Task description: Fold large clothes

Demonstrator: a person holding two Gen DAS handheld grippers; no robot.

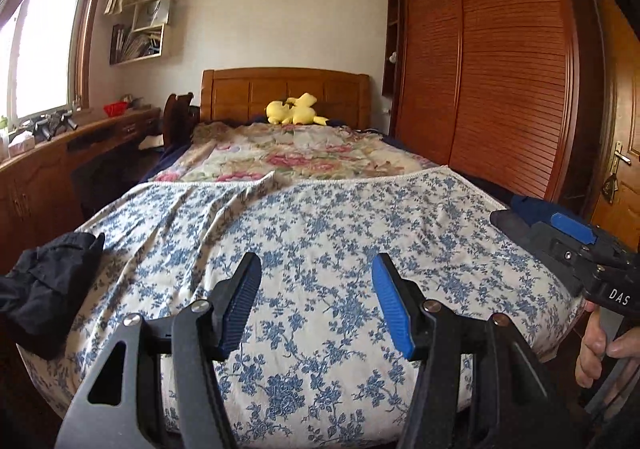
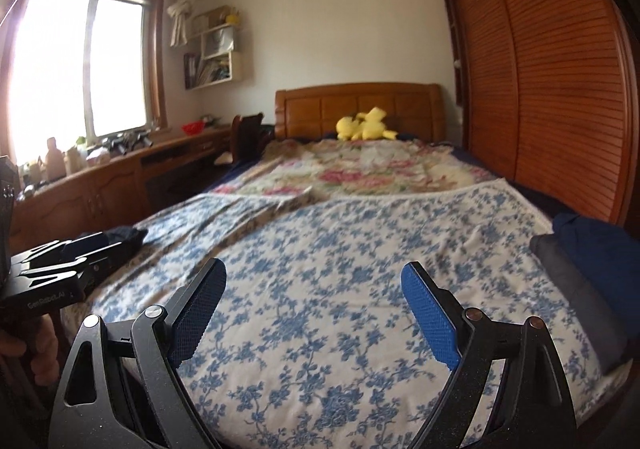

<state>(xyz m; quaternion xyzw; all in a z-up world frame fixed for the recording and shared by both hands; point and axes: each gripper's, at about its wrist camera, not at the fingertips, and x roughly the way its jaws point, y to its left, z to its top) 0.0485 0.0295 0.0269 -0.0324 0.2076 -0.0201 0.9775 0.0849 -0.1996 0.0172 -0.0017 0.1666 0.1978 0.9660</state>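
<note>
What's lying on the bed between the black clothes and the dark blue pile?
Only bare blue-flowered sheet lies between the black clothes at its left edge and the dark blue pile at its right. Both wrist views show it.

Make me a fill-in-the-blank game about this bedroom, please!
1. The plush toy by the wooden headboard is coloured ____.
2. The flowers printed on the near bedspread are coloured ____.
3. Both the left gripper and the right gripper have their jaws ____, with nothing between them.
4. The black garment lies at the bed's ____ edge in the left wrist view.

Missing words: yellow; blue; open; left
</note>
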